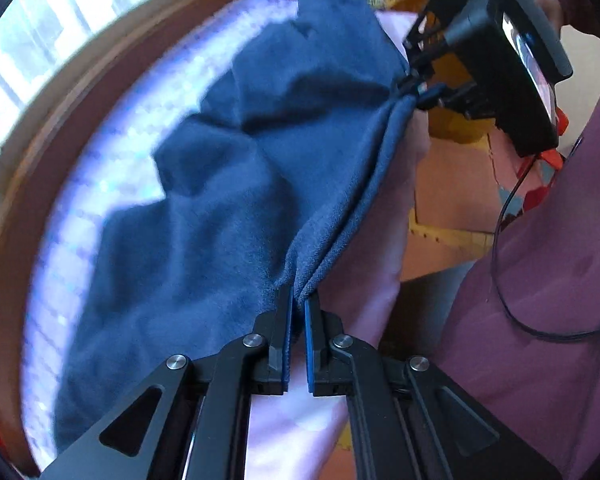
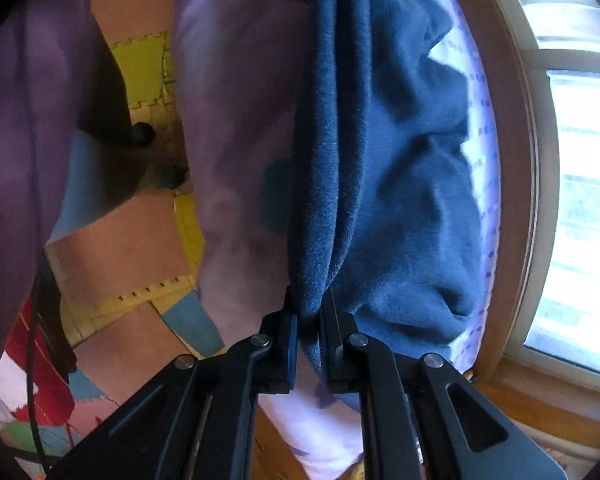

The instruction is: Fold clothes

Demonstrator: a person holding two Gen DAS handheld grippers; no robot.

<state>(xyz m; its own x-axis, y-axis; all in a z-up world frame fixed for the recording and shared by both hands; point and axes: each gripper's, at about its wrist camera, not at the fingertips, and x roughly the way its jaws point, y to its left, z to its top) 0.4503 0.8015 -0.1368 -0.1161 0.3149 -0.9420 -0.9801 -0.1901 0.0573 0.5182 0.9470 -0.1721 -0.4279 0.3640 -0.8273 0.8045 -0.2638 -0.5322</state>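
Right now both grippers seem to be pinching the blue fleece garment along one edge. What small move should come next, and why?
Probably lower both grippers together toward the bed so the hanging cloth settles flat. The left gripper and right gripper each clamp the doubled edge of the blue fleece garment, stretched taut between them, while the rest sags in loose wrinkles above the lilac sheet.

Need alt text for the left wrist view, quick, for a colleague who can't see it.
The left claw pinches the gathered edge of a blue fleece cloth, stretched taut to the right claw at upper right. The cloth drapes over a pale lilac bed.
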